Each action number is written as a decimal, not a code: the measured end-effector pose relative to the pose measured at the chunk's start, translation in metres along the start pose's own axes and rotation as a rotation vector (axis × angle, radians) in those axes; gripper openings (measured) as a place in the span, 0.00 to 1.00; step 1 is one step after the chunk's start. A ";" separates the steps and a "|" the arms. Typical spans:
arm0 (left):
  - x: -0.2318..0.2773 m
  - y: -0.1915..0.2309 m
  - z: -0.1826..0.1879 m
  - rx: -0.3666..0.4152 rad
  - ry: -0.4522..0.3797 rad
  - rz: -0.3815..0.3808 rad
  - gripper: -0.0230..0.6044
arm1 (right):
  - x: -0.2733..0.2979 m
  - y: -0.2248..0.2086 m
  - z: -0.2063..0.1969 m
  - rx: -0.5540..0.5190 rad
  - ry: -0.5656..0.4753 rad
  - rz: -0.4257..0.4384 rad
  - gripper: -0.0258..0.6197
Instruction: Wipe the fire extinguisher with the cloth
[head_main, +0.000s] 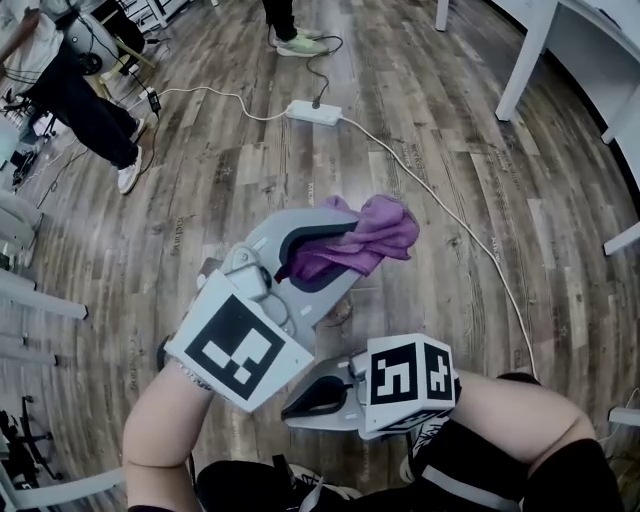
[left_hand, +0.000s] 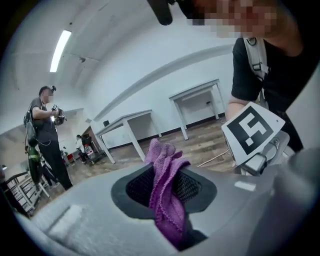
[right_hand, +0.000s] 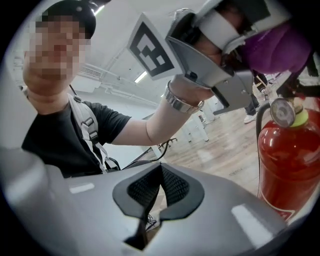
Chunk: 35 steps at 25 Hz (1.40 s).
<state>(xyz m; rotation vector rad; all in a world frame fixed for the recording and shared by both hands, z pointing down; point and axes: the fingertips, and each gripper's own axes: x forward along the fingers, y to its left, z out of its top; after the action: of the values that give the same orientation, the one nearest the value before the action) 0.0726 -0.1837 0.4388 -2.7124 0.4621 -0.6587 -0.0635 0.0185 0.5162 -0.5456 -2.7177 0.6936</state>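
left gripper (head_main: 335, 250) pinches the purple cloth (head_main: 378, 232) between its jaws; right gripper (right_hand: 159, 187) jaws pressed together, empty, near the red fire extinguisher (right_hand: 292, 160).

Left gripper (head_main: 345, 245) sits mid-frame in the head view, angled toward the upper right, with its jaws clamped on the purple cloth (head_main: 375, 235), which bunches out past the tips. The bare left forearm (head_main: 160, 430) enters from the lower left. Right gripper (head_main: 300, 404) is lower, just under the left one, pointing left, jaws pressed together with nothing in them. The right forearm (head_main: 510, 400) enters from the lower right.
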 end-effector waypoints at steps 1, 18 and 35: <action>0.000 0.000 0.001 0.012 -0.008 -0.001 0.18 | 0.000 0.000 0.000 -0.002 -0.001 0.002 0.05; -0.124 0.018 -0.161 -0.594 0.052 0.244 0.18 | 0.009 0.000 -0.007 0.006 0.022 0.003 0.05; -0.203 -0.034 -0.209 -1.245 -0.425 0.222 0.18 | 0.011 -0.025 0.005 0.172 -0.088 -0.115 0.05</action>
<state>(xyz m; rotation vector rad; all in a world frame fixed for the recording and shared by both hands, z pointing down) -0.1922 -0.1222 0.5500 -3.6178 1.3691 0.4825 -0.0823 0.0011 0.5264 -0.3233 -2.7087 0.9297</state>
